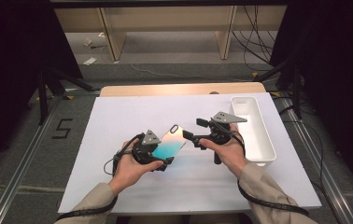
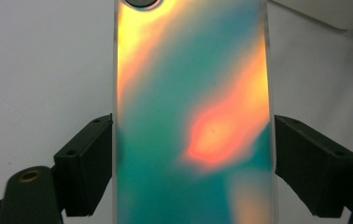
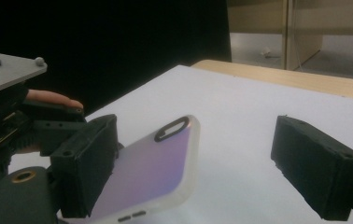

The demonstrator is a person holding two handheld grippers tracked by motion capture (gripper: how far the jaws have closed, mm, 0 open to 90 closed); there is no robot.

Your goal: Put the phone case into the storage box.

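An iridescent phone case (image 1: 170,143), teal and orange with a camera cut-out at its far end, is held above the white table (image 1: 114,121). My left gripper (image 1: 161,157) is shut on its lower part. In the left gripper view the case (image 2: 193,116) runs up between the two black pads (image 2: 88,163), which touch its long edges. My right gripper (image 1: 193,129) hovers at the case's far end, open. In the right gripper view the case (image 3: 156,172) lies tilted next to the left jaw, and the right jaw stands well apart from it.
A long white tray (image 1: 270,140) stands at the table's right side, close behind the right hand. A wooden strip (image 1: 179,88) forms the table's far edge. Shelving legs and cables lie on the floor beyond. The left gripper's grey plate (image 3: 6,70) sits close to my right gripper.
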